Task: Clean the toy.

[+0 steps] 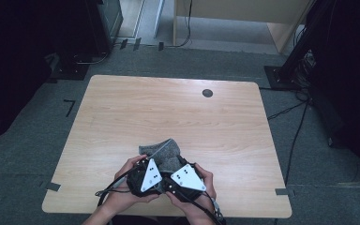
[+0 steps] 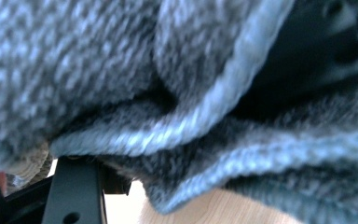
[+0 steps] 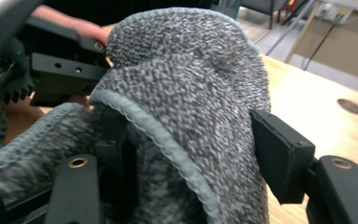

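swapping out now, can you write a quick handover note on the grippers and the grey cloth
Left gripper: shut on the grey cloth, bunched close against its camera.
Right gripper: jaws apart, cloth folded between them, right pad clear of the cloth; no firm grip.
Cloth: at the near edge of the wooden table, crumpled and lifted between both grippers, hemmed edge showing.
Done: cloth picked up and gathered.
Left: probably regrip with the right gripper, then finish folding or laying it flat.
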`<state>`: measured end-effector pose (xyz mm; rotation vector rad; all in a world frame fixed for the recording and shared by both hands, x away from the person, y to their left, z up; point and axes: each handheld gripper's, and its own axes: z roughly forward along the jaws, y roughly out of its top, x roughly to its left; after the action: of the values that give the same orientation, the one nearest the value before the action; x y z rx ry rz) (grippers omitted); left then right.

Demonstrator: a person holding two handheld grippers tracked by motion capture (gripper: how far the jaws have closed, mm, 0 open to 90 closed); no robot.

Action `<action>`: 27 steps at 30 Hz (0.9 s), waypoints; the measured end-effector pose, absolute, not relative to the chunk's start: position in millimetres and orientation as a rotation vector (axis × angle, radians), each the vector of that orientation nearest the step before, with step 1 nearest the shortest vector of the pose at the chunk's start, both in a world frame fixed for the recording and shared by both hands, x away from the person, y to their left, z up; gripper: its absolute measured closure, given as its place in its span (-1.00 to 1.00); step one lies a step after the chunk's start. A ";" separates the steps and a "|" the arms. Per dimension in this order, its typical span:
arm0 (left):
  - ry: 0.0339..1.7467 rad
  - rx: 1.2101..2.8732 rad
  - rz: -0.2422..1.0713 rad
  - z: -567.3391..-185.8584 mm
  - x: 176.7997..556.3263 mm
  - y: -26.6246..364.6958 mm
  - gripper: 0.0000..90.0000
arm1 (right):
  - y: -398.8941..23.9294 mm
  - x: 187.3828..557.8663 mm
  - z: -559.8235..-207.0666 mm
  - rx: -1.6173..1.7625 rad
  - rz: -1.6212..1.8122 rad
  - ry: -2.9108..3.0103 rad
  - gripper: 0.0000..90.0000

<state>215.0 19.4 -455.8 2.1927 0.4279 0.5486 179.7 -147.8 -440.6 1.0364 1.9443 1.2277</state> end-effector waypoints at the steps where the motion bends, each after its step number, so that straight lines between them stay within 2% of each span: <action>1: 0.428 2.187 0.543 -455.3 215.9 21.2 -0.24 | -151.5 180.7 -439.1 1.056 1.248 1.940 -0.11; 3: 0.426 2.165 0.521 -453.8 217.5 25.3 -0.24 | -161.2 183.2 -435.6 1.089 1.289 1.920 -0.02; 6: 0.417 2.145 0.508 -452.2 218.6 29.4 -0.24 | -174.2 185.0 -431.4 1.123 1.355 1.881 0.29; 8: 0.410 2.107 0.473 -448.7 218.7 33.2 -0.24 | -179.9 185.9 -430.4 1.133 1.297 1.858 0.38; 13: 0.385 2.098 0.468 -448.2 219.5 36.4 -0.24 | -194.6 185.7 -425.5 1.221 1.445 1.766 0.44; 16: 0.369 2.091 0.446 -449.7 217.4 33.7 -0.24 | -187.4 180.6 -421.9 1.162 1.474 1.770 0.44; 21: 0.350 2.041 0.473 -443.8 213.0 37.7 -0.24 | -183.2 183.9 -436.8 1.224 1.506 1.784 0.49; 27: 0.362 1.923 0.399 -434.6 216.3 50.2 -0.24 | -195.2 198.8 -455.3 1.360 1.439 1.830 0.51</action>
<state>216.3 50.2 -434.6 1.9225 0.3621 0.3990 198.8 -195.2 -455.3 1.3602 1.8295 1.4395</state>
